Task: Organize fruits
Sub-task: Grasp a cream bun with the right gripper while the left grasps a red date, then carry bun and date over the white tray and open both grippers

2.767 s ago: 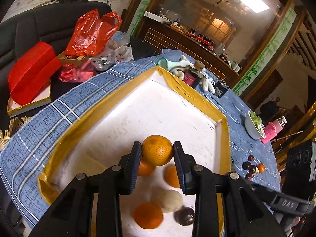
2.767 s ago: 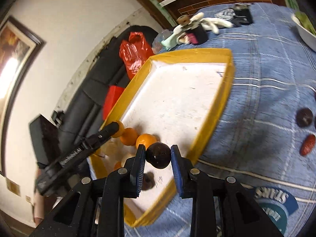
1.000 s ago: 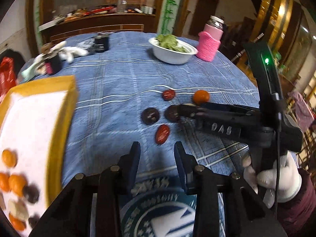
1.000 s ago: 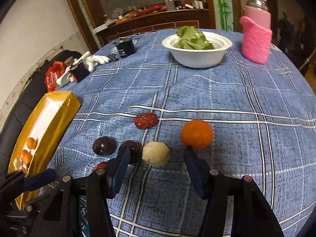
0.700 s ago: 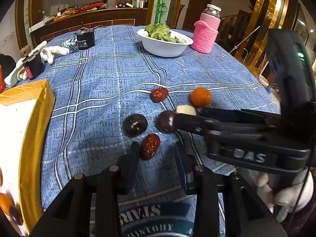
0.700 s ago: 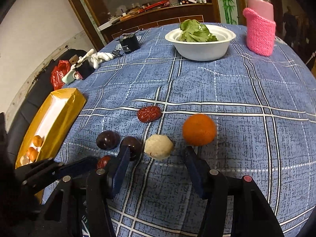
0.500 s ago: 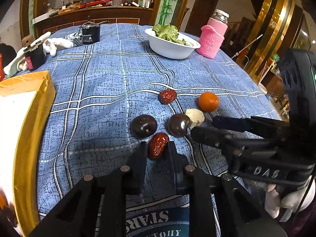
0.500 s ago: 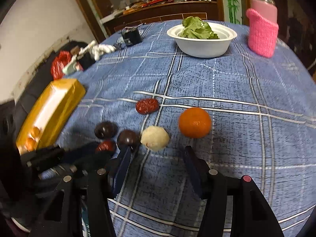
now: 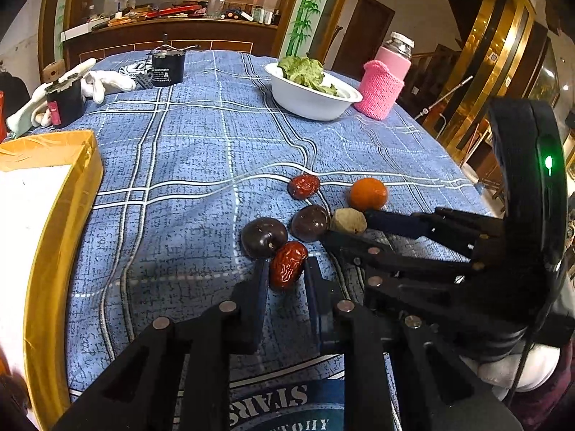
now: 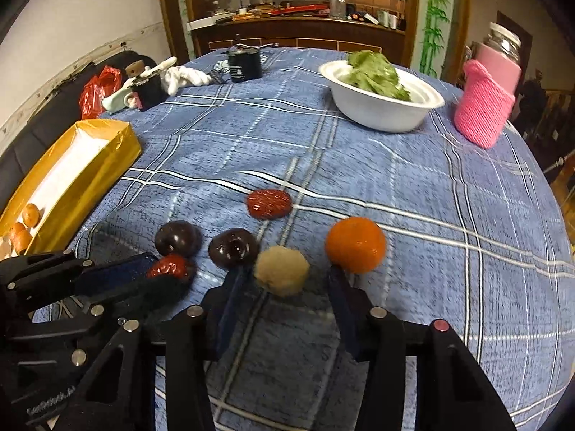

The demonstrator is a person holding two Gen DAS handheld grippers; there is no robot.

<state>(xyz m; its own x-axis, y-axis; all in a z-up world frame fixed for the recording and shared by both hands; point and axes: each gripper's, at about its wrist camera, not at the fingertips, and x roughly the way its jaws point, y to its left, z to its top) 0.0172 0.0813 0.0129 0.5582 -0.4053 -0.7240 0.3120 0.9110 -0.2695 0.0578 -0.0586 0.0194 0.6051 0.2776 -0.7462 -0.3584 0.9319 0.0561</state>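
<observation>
On the blue checked tablecloth lie a mandarin (image 9: 368, 194) (image 10: 355, 244), two dark plums (image 9: 264, 237) (image 10: 178, 239), a far red date (image 9: 303, 186) (image 10: 268, 204) and a pale round fruit (image 9: 348, 219) (image 10: 282, 269). My left gripper (image 9: 285, 269) (image 10: 161, 274) is shut on a nearer red date (image 9: 287, 265) (image 10: 167, 265) that rests on the cloth. The pale fruit sits between the jaws of my right gripper (image 10: 284, 283) (image 9: 346, 230), which are closing; a gap shows on its right side. The yellow box (image 9: 61, 215) (image 10: 90, 176) at the left holds several fruits.
A white bowl of greens (image 9: 309, 97) (image 10: 381, 107) and a jar in a pink knit sleeve (image 9: 381, 89) (image 10: 483, 107) stand at the far side. Black cans and white gloves (image 10: 187, 75) lie far left. A gloved hand (image 9: 521, 370) holds the right gripper.
Both grippers left the yellow box and came to the loose fruit. The left one slid forward around the near date and shut on it. The right jaws narrowed around the pale fruit.
</observation>
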